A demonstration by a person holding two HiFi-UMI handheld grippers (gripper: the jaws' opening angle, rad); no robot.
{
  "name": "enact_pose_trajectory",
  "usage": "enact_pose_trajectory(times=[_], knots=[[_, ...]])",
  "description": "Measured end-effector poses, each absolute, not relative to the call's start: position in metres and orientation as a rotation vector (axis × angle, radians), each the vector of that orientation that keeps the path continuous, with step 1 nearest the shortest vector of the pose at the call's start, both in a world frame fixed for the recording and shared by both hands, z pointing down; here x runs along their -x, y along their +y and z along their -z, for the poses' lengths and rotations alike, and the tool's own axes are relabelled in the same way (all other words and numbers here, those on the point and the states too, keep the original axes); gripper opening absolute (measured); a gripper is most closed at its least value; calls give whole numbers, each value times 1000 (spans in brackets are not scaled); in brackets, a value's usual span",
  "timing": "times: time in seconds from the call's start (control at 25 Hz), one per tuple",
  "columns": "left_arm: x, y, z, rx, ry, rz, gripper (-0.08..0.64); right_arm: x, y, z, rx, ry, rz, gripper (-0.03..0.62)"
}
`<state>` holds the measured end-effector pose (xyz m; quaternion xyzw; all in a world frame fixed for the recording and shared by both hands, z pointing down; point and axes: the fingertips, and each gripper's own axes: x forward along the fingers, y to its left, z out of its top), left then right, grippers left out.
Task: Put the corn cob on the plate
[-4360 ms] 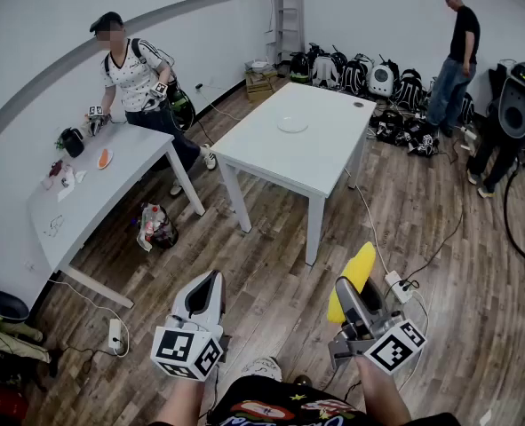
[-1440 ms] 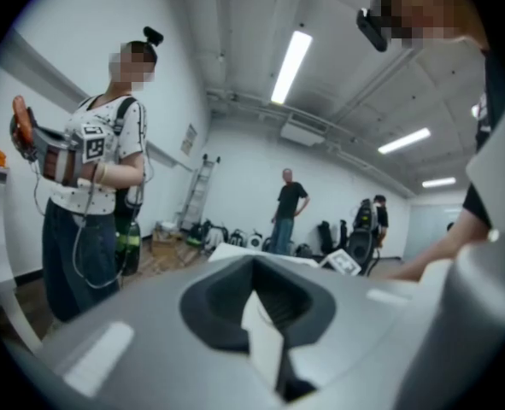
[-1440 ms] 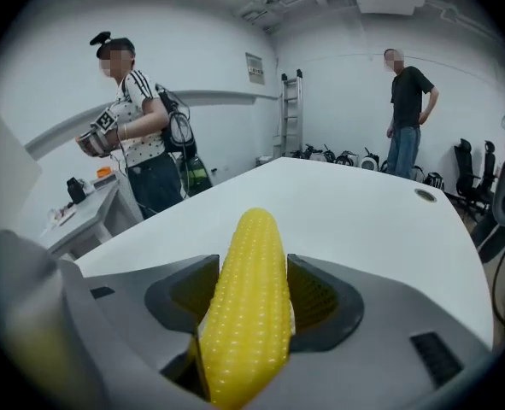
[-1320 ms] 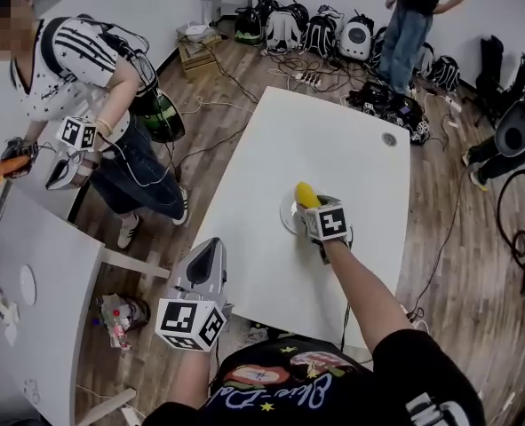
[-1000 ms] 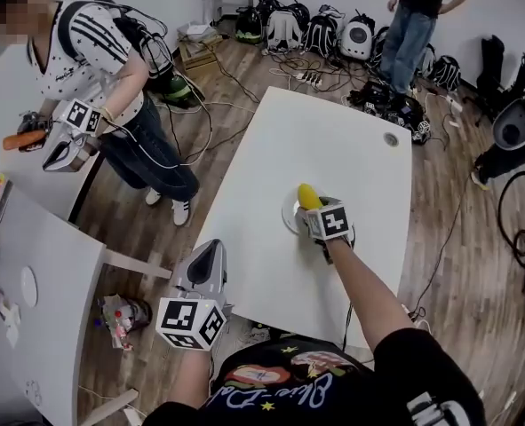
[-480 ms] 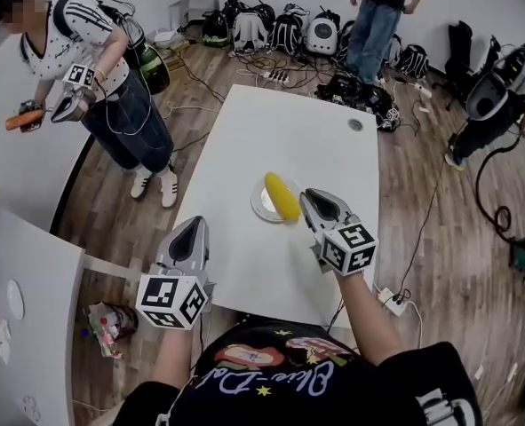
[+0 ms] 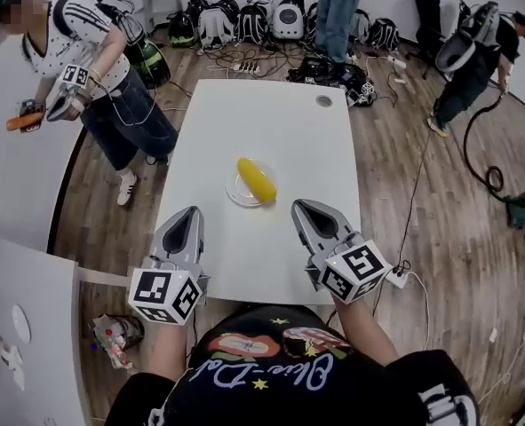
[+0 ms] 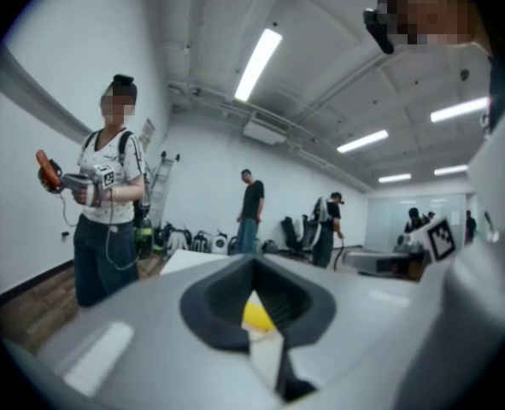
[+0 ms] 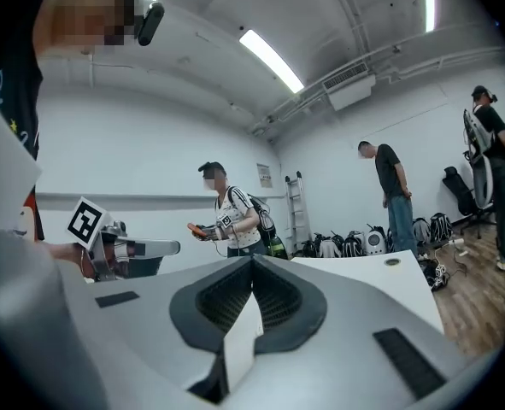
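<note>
The yellow corn cob [image 7: 256, 178] lies across a small white plate [image 7: 236, 195] in the middle of the white table [image 7: 271, 122]. My right gripper [image 7: 300, 206] hovers over the table's near edge, a short way back from the plate, shut and empty; the right gripper view shows its jaws [image 9: 252, 260] pressed together. My left gripper [image 7: 189, 210] is level with it on the left, also shut and empty. Past its closed jaws [image 8: 254, 263] in the left gripper view, a bit of the corn cob [image 8: 259, 316] shows.
A person [image 7: 93, 51] stands left of the table with grippers, one holding an orange thing [image 7: 22, 120]. Backpacks [image 7: 244, 25] line the far wall, with other people near them. A power strip [image 7: 395, 278] and cables lie on the floor at right. A second white table [image 7: 22, 327] is at lower left.
My right gripper has let go of the corn cob on the plate, pulled back toward me and shut. The left gripper rose a little alongside it.
</note>
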<state>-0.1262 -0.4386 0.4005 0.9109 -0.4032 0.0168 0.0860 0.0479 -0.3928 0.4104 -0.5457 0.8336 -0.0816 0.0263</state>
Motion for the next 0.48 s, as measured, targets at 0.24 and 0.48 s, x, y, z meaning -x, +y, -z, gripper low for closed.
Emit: enact_pose_trajectory(times=[0.24,0.48], knots=[[117,-424,-401,-2726,-1181,-61,-8,-51,-379,-401,1677,2556,273,17],[113,-424,-405,-2720,-1167,-67,-8,-51,-379,-402,1688,2561,274,17]])
